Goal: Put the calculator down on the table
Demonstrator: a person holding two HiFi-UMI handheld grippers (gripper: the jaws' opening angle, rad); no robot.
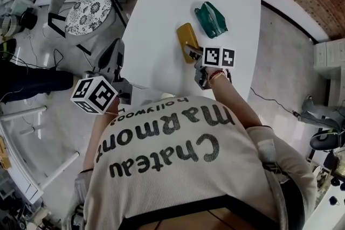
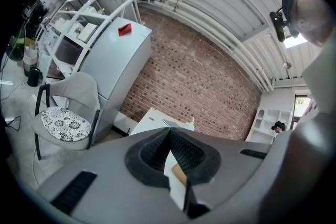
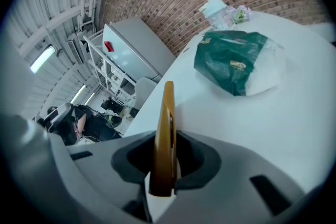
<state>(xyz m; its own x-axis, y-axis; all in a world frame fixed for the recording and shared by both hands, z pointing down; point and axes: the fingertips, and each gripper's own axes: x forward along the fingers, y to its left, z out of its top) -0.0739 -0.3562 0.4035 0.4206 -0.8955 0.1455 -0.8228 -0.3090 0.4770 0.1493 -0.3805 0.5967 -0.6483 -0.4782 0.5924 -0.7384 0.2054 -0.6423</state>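
Head view: right gripper [image 1: 195, 55] sits mid-frame over the white table [image 1: 161, 8], pinching the near end of the yellow calculator [image 1: 187, 39]. Can't tell whether its far end touches the tabletop. Green bag [image 1: 211, 19] is just beside it, upper right. Left gripper [image 1: 115, 50] hangs off the table's left edge, well apart from the work, so it's no backup if the calculator slips.

Left gripper view: jaws pressed together at the tips [image 2: 169, 132], nothing between them.

Right gripper view: calculator [image 3: 167, 128] stands on its thin edge between the pads, clamped at the lower end only, with most of its length sticking out past the jaws [image 3: 164, 178]. Bag [image 3: 233, 60] is at upper right, bare table [image 3: 294, 128] to the right.

Risks, my read:
- Release while edge-on: it flops flat and slaps the table or skids. Roll it flat first.
- End-only grip: the long overhang can pivot in the pads when the far end lands.
- Tipping right: it lands on the bag.
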